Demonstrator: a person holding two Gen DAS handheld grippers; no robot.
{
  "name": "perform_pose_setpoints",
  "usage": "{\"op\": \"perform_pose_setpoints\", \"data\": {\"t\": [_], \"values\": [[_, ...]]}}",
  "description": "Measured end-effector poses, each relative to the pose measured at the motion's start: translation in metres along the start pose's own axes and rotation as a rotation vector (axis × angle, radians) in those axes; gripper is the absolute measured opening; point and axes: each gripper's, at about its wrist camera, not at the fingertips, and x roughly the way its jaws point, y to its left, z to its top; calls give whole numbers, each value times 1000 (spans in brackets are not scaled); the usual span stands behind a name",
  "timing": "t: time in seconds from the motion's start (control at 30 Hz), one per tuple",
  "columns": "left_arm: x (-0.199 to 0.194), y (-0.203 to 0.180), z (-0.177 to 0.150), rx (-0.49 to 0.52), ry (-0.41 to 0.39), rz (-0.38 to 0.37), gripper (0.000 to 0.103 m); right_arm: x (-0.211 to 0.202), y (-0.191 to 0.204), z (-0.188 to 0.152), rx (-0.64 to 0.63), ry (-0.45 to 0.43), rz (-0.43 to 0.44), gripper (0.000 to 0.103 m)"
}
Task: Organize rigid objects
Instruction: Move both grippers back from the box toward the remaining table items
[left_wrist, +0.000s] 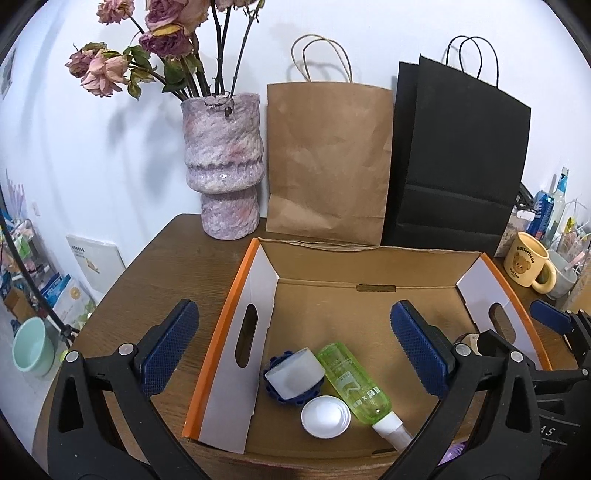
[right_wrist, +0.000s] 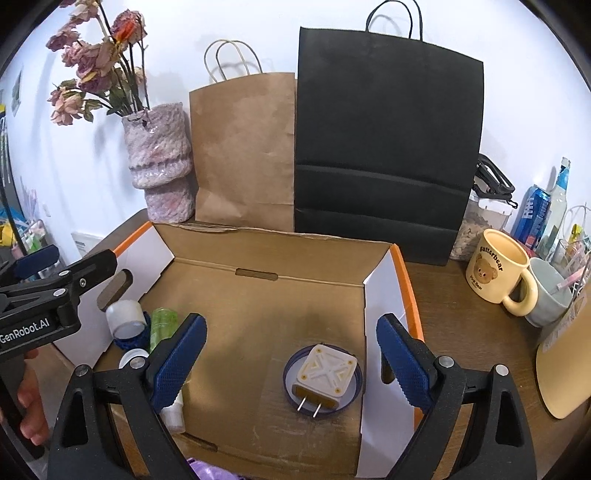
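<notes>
An open cardboard box (left_wrist: 362, 269) with orange rims sits on the brown table; it also shows in the right wrist view (right_wrist: 258, 295). Its left end holds a green spray bottle (left_wrist: 351, 380), a white jar on a blue lid (left_wrist: 293, 373) and a white round cap (left_wrist: 325, 415). Its right end holds a white plug charger (right_wrist: 325, 374) lying on a blue-rimmed round lid (right_wrist: 291, 373). My left gripper (left_wrist: 295, 343) is open and empty above the left end. My right gripper (right_wrist: 291, 354) is open and empty above the charger.
A pink vase (left_wrist: 223, 166) with dried roses, a brown paper bag (left_wrist: 328, 162) and a black paper bag (left_wrist: 458, 166) stand behind the box. A yellow bear mug (right_wrist: 498, 269), a grey cup (right_wrist: 550, 295), a can and a bottle stand at right.
</notes>
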Motion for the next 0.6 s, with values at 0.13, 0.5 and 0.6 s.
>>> {"op": "perform_pose_setpoints", "data": {"t": [0.13, 0.5, 0.6], "values": [[-9, 0, -2, 6, -25, -3, 103, -10, 0, -2, -12, -16, -7, 97], [-28, 3, -15, 23, -42, -19, 103, -36, -1, -15, -17, -50, -22, 97], [-36, 6, -20, 17, -47, -28, 103, -44, -1, -19, -13, -59, -27, 97]]}}
